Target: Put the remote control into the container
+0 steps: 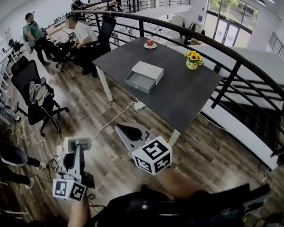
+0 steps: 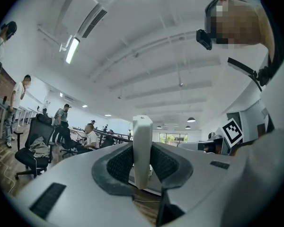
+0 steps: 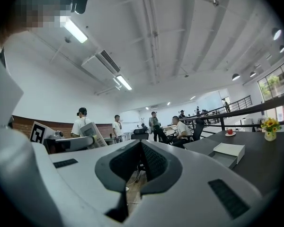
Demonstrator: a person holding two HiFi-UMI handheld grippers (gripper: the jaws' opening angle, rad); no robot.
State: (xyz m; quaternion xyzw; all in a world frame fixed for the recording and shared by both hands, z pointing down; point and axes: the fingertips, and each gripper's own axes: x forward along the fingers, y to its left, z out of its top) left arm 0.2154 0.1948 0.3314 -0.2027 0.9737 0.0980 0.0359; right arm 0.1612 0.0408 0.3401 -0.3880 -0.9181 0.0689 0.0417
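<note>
- My left gripper (image 2: pixel 142 167) has its fingers clenched on the remote control (image 2: pixel 142 145), a pale, slim bar standing upright between the dark pads.
- In the head view this gripper is low at the left, over the wooden floor (image 1: pixel 85 103). It holds the remote well apart from the worktop (image 1: pixel 184 89).
- My right gripper (image 3: pixel 141 161) has its fingers pressed together with nothing between them. It is just to the right of the left one, with its marker cube (image 1: pixel 152 156) near the lower middle of the head view.
- The container (image 1: pixel 144 75), a white box with its grey drawer pulled open, lies on the dark worktop.
- An apple on a plate (image 1: pixel 150 43) sits at the worktop's far edge, beyond the container. A pot of sunflowers (image 1: pixel 193 59) stands to the container's right.
</note>
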